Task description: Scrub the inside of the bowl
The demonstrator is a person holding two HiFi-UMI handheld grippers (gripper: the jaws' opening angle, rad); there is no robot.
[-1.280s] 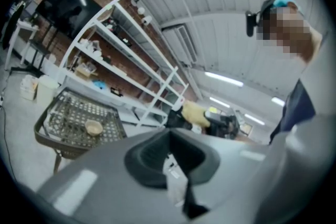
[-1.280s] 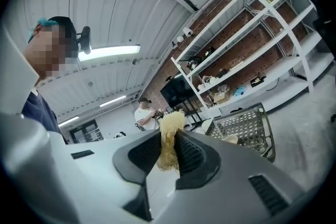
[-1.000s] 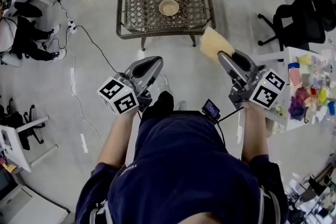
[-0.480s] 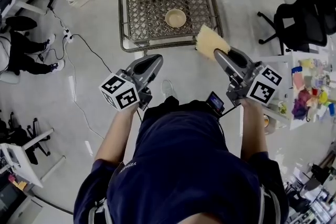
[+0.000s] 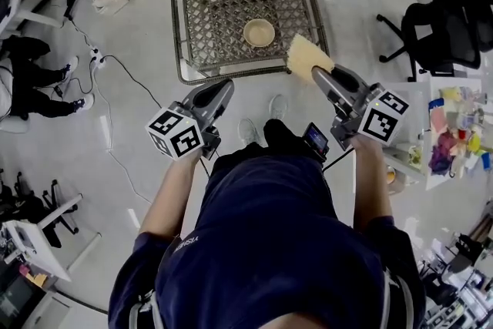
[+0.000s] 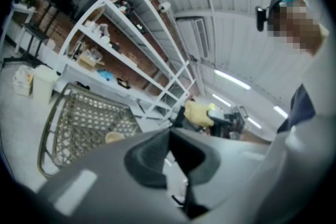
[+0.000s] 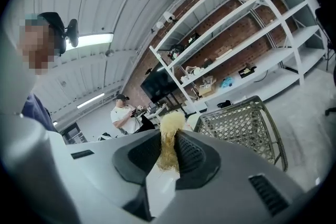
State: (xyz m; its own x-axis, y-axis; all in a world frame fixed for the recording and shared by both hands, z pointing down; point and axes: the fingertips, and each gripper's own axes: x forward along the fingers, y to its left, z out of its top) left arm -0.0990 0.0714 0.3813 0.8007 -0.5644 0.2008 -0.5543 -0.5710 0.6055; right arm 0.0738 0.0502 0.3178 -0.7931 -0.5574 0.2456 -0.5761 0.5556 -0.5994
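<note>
A small tan bowl (image 5: 259,32) sits on a low wicker table (image 5: 208,19) ahead of me; it shows faintly as the bowl (image 6: 114,137) in the left gripper view. My right gripper (image 5: 318,73) is shut on a yellow sponge (image 5: 306,58), held above the floor at the table's near right corner. In the right gripper view the sponge (image 7: 169,144) is pinched between the pads. My left gripper (image 5: 223,86) is shut and holds nothing, hovering just short of the table's front edge. The sponge (image 6: 199,113) also appears in the left gripper view.
A black office chair (image 5: 447,27) stands at the right, next to a white desk with coloured items (image 5: 451,127). A cable and power strip (image 5: 96,54) lie on the floor at left near a seated person's legs (image 5: 31,81). White shelving (image 7: 247,34) lines the brick wall.
The table and bowl have drawn closer in the head view as I stepped forward. Both grippers stay raised in about the same pose, the sponge still held.
</note>
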